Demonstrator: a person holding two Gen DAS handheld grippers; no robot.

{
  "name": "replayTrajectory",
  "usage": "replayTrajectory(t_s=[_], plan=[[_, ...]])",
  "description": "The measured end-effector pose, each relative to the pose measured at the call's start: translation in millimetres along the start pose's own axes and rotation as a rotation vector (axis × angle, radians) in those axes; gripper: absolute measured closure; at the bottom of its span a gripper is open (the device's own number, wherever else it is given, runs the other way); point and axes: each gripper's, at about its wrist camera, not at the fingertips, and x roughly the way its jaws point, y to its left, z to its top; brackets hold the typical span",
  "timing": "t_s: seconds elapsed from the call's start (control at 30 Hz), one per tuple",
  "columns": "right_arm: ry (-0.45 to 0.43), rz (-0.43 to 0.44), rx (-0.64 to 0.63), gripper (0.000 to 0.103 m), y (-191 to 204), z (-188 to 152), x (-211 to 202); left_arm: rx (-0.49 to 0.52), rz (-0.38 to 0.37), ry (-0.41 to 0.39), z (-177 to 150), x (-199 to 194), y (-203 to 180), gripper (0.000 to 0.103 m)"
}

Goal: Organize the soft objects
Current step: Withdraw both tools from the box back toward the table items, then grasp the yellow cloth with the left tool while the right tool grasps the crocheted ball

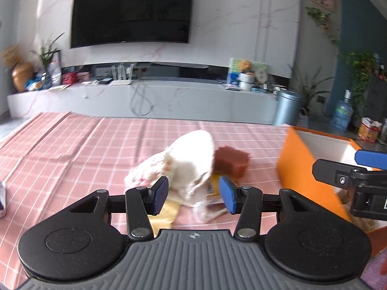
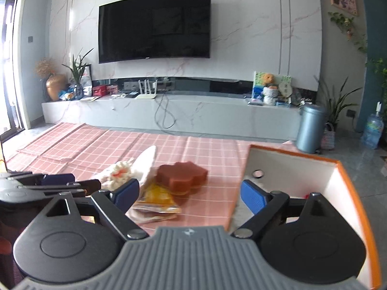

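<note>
Pink checked cloth (image 1: 72,149) with white grid lines and fold creases covers the counter, with a marble wall and a dark television (image 2: 154,26) behind. Straight ahead of the left claw (image 1: 193,194) lies a fluffy white knitted hat (image 1: 186,162), blurred; the jaws stand moderately open on either side of its near edge, gripping nothing. A brown sponge (image 1: 231,163), thick and flower-shaped, sits just beyond and right of that claw, partly on a crinkly yellow packet (image 2: 157,197). A flat yellow cloth (image 1: 164,213) with a zigzag edge lies under the left claw's left finger. The right claw (image 2: 189,194) is wide open and empty, its right finger inside an orange box (image 2: 355,193) with smooth white walls.
</note>
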Motion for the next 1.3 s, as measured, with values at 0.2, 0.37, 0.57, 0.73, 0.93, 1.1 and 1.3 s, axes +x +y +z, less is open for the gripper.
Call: replayTrajectory(t_s=[0.2, 0.37, 0.57, 0.73, 0.93, 1.1, 1.3], plan=[[0.065, 0.04, -0.018, 0.015, 28.8, -9.0, 25.7, -0.056, 0.003, 0.066, -17.3, 8.3, 29.9, 0.047], [0.118, 0.045, -0.06, 0.023, 45.4, -19.6, 47.5, -0.073, -0.017, 0.101, -27.4, 16.1, 42.4, 0.048], [0.178, 0.044, -0.075, 0.035, 50.7, -28.8, 74.0, -0.084, -0.056, 0.154, -36.0, 33.8, 53.9, 0.053], [0.234, 0.041, -0.058, 0.043, 48.6, -36.0, 96.8, -0.094, -0.068, 0.173, -41.4, 47.7, 58.5, 0.052], [0.245, 0.045, -0.037, 0.044, 49.4, -30.0, 115.2, -0.099, -0.034, 0.212, -32.5, 72.1, 64.3, 0.046], [0.223, 0.057, -0.033, 0.044, 55.6, -16.2, 127.2, -0.042, -0.023, 0.268, -29.5, 98.7, 60.6, 0.045], [0.242, 0.049, -0.037, 0.044, 58.9, -17.4, 144.6, 0.027, -0.01, 0.244, -32.0, 109.1, 51.5, 0.046]])
